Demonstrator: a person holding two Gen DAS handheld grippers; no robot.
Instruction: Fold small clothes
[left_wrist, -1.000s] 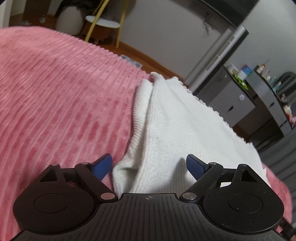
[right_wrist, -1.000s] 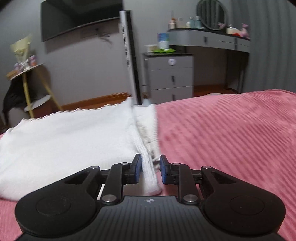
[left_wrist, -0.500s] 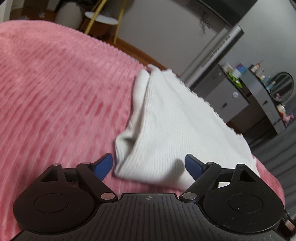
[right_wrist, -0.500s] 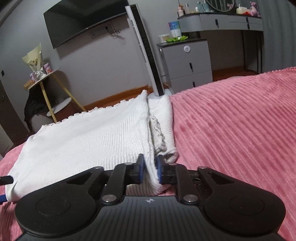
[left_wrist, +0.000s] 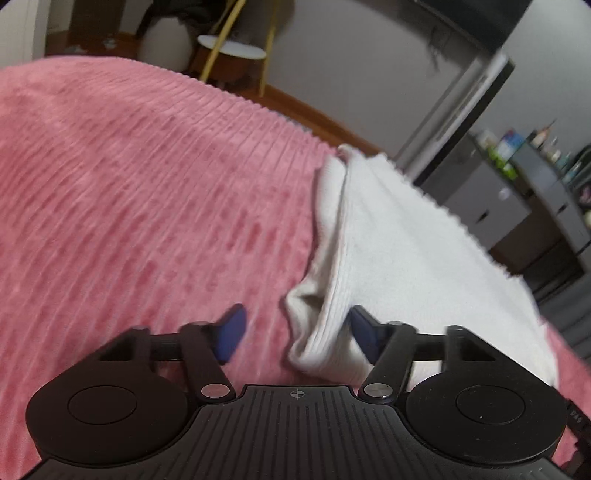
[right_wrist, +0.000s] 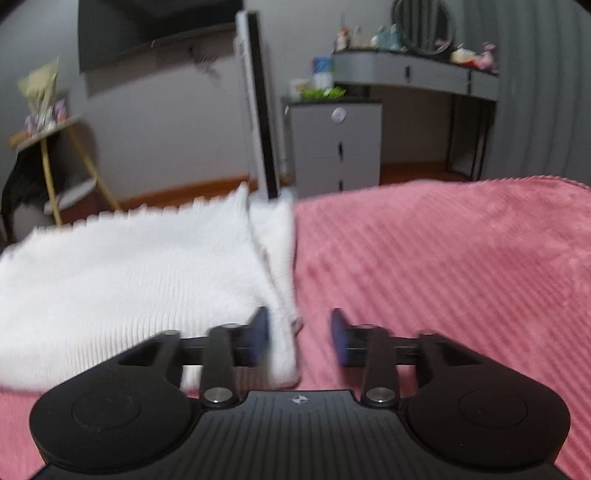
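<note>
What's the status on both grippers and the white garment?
Left gripper closing around the white garment corner, not yet pinching. Right gripper opening, garment edge loose between jaws. Garment folded on pink blanket. Nothing in the way.

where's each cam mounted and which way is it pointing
Left wrist: sits on the left gripper, looking forward and down along its fingers at the near folded corner of the white knit garment on the pink blanket; its closing jaws straddle that corner without pinching it.
Right wrist: sits on the right gripper, facing the garment's other side edge, which lies between its opening jaws, with the grey drawer unit behind.
Shared: garment, blanket, tower fan, drawer unit.
</note>
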